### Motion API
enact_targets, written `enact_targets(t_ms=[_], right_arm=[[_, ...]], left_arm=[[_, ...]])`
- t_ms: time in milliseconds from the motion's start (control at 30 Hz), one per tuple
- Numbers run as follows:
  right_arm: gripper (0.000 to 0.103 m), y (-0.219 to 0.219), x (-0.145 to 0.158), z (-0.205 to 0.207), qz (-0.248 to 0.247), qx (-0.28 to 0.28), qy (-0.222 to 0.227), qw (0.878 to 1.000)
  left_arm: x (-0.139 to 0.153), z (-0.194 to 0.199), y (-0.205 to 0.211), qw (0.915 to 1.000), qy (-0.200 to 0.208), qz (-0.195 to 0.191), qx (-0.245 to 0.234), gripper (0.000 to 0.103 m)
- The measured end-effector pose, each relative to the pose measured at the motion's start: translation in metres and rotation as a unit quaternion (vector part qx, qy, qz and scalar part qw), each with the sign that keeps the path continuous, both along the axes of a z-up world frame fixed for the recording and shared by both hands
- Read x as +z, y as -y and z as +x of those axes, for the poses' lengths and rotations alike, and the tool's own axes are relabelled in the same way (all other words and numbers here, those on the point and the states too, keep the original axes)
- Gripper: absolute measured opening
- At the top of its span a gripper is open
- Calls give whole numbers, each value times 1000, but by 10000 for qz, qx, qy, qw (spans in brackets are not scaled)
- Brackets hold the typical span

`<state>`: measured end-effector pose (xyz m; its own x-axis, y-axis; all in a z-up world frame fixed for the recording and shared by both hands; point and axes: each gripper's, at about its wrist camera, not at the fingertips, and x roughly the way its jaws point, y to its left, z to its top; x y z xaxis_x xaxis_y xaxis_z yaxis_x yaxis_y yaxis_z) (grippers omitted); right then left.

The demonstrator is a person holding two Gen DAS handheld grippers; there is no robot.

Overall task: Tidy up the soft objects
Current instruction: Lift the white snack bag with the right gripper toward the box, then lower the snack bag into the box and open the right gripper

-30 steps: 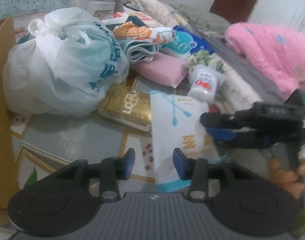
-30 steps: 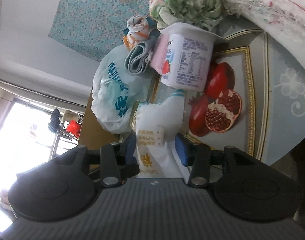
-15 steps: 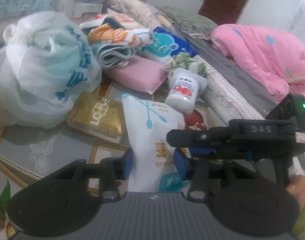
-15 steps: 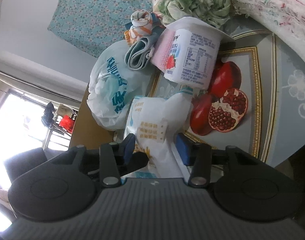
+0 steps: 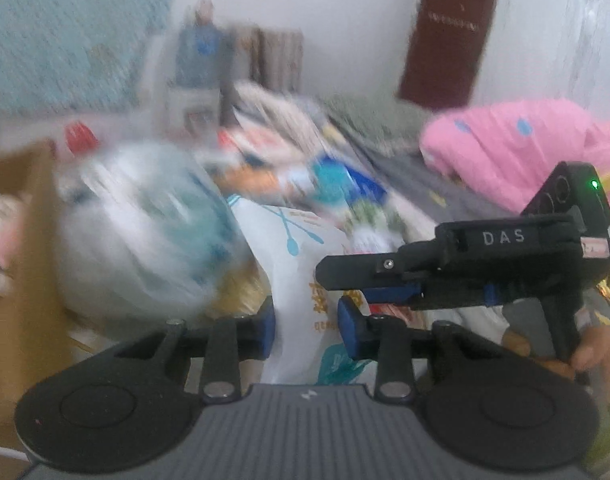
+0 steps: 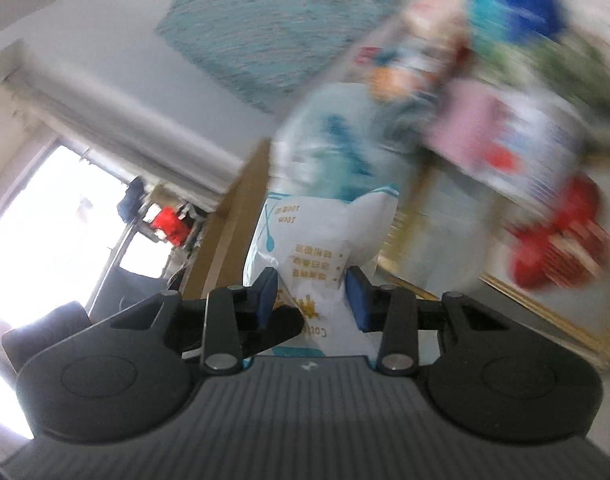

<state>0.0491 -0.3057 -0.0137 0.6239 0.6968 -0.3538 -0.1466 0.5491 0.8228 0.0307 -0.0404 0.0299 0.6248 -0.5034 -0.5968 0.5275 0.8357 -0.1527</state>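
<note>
Both grippers, left [image 5: 305, 322] and right [image 6: 313, 294], pinch my white cotton-swab packet [image 5: 305, 264], the left having just closed; gripping it at two spots keeps the limp packet from sagging above the cluttered tabletop, near the cardboard box [image 5: 21, 260].

Black grippers [image 5: 305, 322], blue pads [image 5: 347, 320]

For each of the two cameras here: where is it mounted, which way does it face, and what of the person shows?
Left wrist: on the left gripper, looking forward and down over a blurred pile of bags and cloths; the right gripper and the hand holding it enter from the right.
Right wrist: on the right gripper, view rolled sideways toward a bright window; the left gripper's tip shows, no hand.
Shared: the white plastic packet with blue spoon print, clamped by both grippers.
</note>
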Motion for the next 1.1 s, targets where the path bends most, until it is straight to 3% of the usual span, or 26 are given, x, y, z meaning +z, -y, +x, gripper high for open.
enact_targets(t_ms=[167, 267, 400, 500, 633, 833, 967, 1100], right_arm=[[38, -60, 59, 49, -176, 792, 596, 9949], [38, -111, 89, 90, -272, 1340, 791, 9874], [39, -181, 112, 152, -181, 2032, 721, 9763], [39, -236, 118, 203, -85, 2413, 418, 9695], [39, -307, 102, 262, -96, 2619, -175, 9649], [40, -381, 44, 329, 23, 2598, -1210, 9581], [41, -405, 6, 346, 92, 2433, -1663, 9555], [46, -422, -21, 360, 202, 2324, -1868, 9543]], left_arm=[[46, 5, -52, 9961, 557, 99, 671, 34], [69, 18, -88, 9896, 754, 334, 1179, 34], [90, 47, -135, 9759, 850, 777, 1852, 35], [93, 87, -172, 9653, 640, 1114, 2273, 35], [81, 149, -217, 9556, 40, 1396, 2594, 36], [43, 226, -258, 9387, -765, 1857, 2802, 36], [23, 248, -281, 9294, -1002, 2097, 2866, 36], [5, 263, -277, 9166, -944, 2685, 2808, 35]])
